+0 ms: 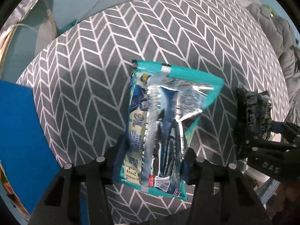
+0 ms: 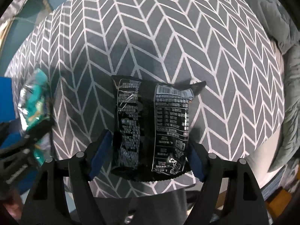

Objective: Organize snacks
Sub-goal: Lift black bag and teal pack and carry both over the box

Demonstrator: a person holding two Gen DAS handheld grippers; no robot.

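Observation:
My left gripper [image 1: 152, 161] is shut on a teal and silver snack bag [image 1: 165, 116], held by its lower part above a grey herringbone cloth [image 1: 84, 78]. My right gripper [image 2: 148, 161] is shut on a black snack bag [image 2: 151, 125] with white print, also held above the cloth [image 2: 168, 37]. The black bag [image 1: 253, 110] and right gripper show at the right of the left wrist view. The teal bag [image 2: 33, 101] and left gripper show blurred at the left edge of the right wrist view.
A blue box or panel [image 1: 20, 131] stands at the left. Grey rumpled bedding [image 1: 281, 37] lies at the right edge of the cloth. A teal floor or wall [image 1: 78, 0] lies beyond the cloth.

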